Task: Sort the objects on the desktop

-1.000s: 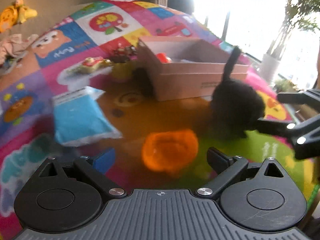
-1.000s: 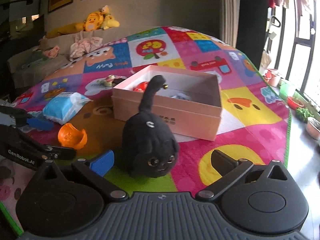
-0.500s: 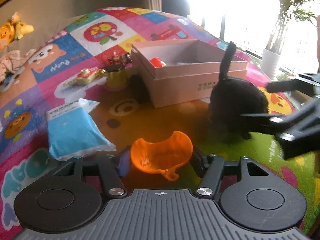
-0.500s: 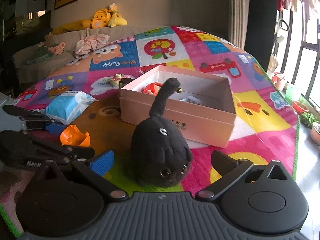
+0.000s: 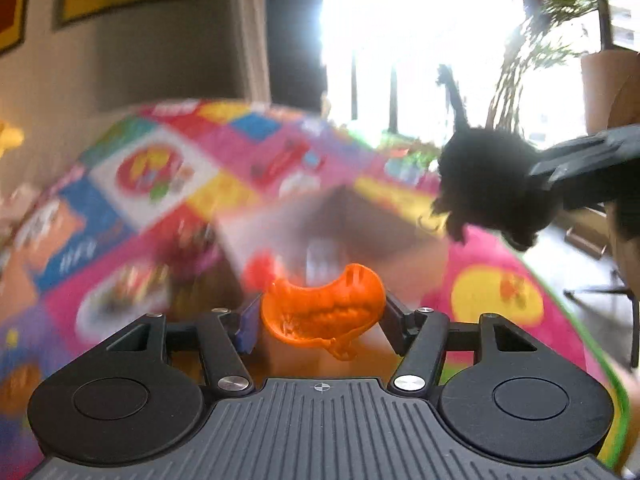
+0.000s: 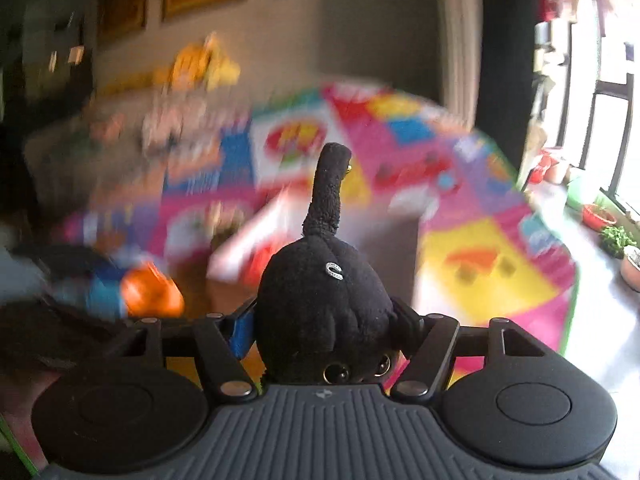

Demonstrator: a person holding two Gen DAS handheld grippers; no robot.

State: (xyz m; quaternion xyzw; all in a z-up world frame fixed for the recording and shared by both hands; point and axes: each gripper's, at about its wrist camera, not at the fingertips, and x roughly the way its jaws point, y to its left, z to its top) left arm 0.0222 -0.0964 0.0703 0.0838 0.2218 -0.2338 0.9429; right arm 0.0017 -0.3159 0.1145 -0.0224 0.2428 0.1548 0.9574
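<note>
Orange cup piece (image 5: 322,308) clamped in left gripper (image 5: 320,314), above pink box (image 5: 336,220) (blurred). Black plush cat (image 6: 322,308) squeezed in right gripper (image 6: 324,322), tail up, near box.

colourful patchwork play mat (image 5: 224,196); a blurred pink box (image 5: 344,220) rests on it

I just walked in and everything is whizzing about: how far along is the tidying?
Partly done: a red toy seems to lie in the pink cardboard box. In hand: the left gripper clamps an orange plastic shell, the right gripper a black plush cat, both lifted. Both remain to be boxed.
</note>
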